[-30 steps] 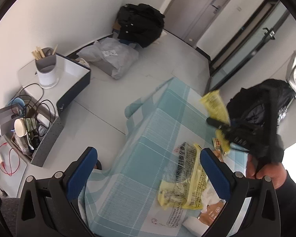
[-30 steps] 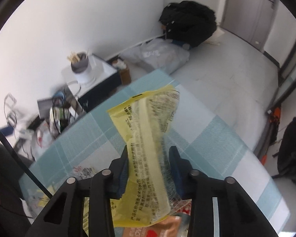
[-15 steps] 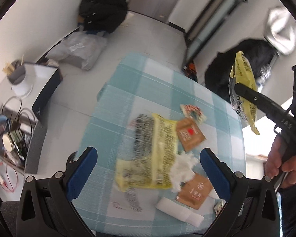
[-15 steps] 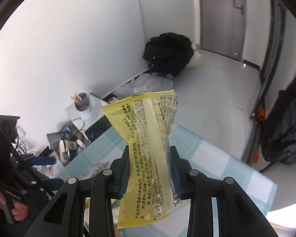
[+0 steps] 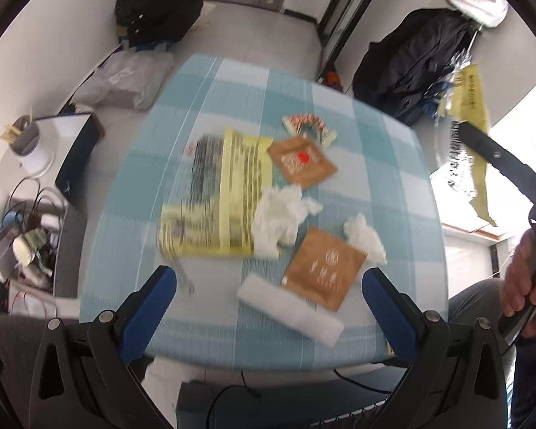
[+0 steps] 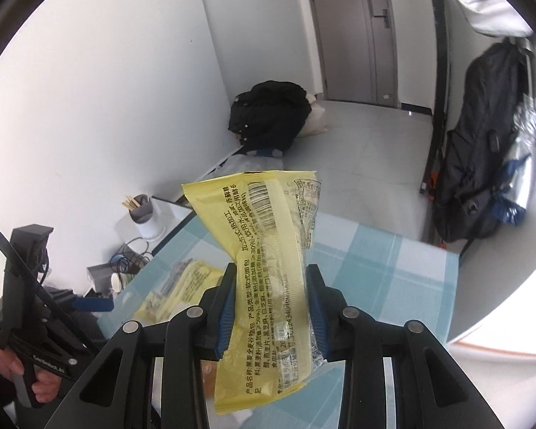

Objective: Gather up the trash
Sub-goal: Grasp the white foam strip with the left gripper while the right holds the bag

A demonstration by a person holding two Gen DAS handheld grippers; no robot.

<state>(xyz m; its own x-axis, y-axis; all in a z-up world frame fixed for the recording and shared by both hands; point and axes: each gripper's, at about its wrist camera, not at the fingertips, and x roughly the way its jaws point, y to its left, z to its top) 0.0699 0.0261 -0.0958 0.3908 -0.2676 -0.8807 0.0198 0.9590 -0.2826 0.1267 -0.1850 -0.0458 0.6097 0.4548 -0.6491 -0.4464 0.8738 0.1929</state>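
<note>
A long yellow plastic food wrapper printed with black text and a barcode is clamped between the blue pads of the right gripper, its upper end fanning out above the jaws and its lower end hanging below them. In the left wrist view the same wrapper is seen held up in the air off the right edge of the table, clear of the cloth. The right hand is wrapped around the gripper's handle.

The left gripper is held over the near edge of the table with its blue-padded jaws spread wide and nothing between them. Below it, on the teal-and-white checked tablecloth, more trash is scattered — a second, larger yellow printed wrapper lying flat, a crumpled white tissue touching its right side, two brown square sachets, a small red-and-white patterned packet and a folded white napkin near the front edge. The left wrist view is blurred, so finer print cannot be read.

A black backpack is seen on the floor against the far wall.
</note>
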